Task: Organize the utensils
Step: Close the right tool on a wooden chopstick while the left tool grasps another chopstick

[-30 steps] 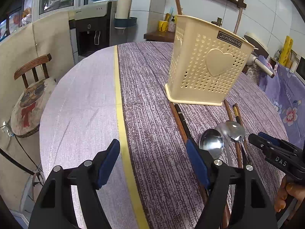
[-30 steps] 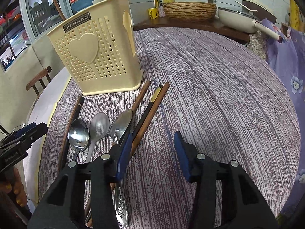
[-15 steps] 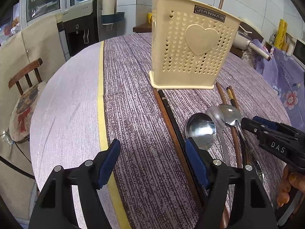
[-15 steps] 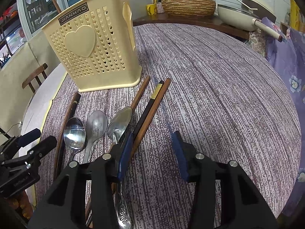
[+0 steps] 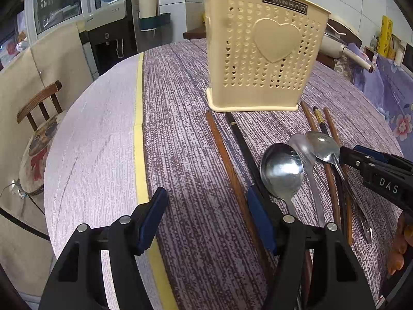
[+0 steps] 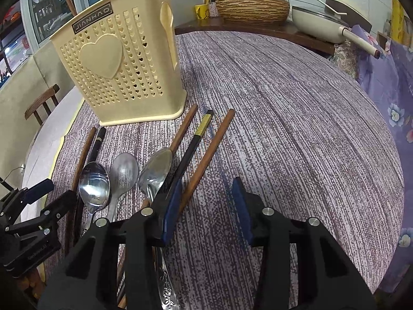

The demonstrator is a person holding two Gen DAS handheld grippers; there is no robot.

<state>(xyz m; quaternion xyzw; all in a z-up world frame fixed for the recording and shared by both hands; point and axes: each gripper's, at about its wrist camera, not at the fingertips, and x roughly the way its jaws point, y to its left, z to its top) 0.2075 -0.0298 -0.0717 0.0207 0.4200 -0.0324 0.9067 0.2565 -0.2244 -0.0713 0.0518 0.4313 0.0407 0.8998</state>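
where purple cloth (image 6: 296,118) covers table, wooden chair (image 5: 38,103) beside

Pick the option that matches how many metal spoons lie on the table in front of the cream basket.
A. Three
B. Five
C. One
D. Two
A: three spoons lie side by side near the cream basket, a shiny one, a duller one and a third, with chopsticks on either side.

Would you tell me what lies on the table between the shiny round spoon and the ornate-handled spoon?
One matte grey spoon lies between the shiny round spoon and the ornate-handled spoon, bowls side by side; the right wrist view shows it best.
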